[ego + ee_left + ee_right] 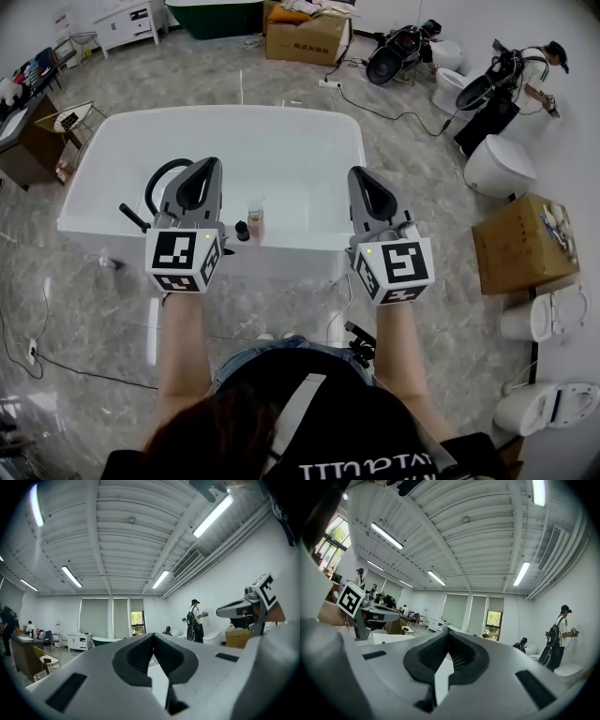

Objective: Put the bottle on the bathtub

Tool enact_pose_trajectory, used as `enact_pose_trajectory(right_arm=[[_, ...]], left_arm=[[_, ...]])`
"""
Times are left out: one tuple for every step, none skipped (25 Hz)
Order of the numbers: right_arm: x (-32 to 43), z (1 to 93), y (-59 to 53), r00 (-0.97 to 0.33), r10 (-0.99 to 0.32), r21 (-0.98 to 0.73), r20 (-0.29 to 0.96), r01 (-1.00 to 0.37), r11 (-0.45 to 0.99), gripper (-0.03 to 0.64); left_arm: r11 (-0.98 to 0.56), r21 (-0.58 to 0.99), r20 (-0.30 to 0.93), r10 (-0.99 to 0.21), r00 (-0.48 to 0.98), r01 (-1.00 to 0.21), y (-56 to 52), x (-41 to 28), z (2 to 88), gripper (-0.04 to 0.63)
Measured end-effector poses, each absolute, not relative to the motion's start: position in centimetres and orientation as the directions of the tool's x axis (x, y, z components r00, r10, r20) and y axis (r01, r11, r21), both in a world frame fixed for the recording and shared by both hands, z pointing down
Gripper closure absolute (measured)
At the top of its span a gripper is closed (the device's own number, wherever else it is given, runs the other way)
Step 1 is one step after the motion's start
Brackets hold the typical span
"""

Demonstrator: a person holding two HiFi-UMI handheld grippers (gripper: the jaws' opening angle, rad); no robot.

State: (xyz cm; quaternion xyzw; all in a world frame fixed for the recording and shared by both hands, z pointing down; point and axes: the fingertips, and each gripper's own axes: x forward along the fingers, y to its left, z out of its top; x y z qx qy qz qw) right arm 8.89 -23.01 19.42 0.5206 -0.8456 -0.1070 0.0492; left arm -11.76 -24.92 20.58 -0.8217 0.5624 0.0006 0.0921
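The bottle (pixel 255 224) is set on the bathtub (pixel 216 116) rim, the left gripper (pixel 201 174) and right gripper (pixel 367 184) are closed and empty, so the task is judged done.

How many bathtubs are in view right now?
2. A white bathtub in the middle of the head view, and a dark green bathtub by the far wall. Others may sit outside the frame.

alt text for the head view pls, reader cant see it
A person holds two shut, empty grippers, left gripper and right gripper, over a white bathtub. A small bottle stands on the tub's near rim between them, nearer the left one.
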Motion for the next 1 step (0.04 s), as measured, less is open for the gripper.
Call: enact_pose_trajectory(right_arm=[[8.87, 19.36, -23.03, -0.454, -0.891, 0.233, -0.027, -0.869, 0.436, 0.601]], left_arm=[[-0.351, -0.151, -0.105, -0.924, 0.368, -0.924, -24.92, -11.74, 20.49, 0.583]])
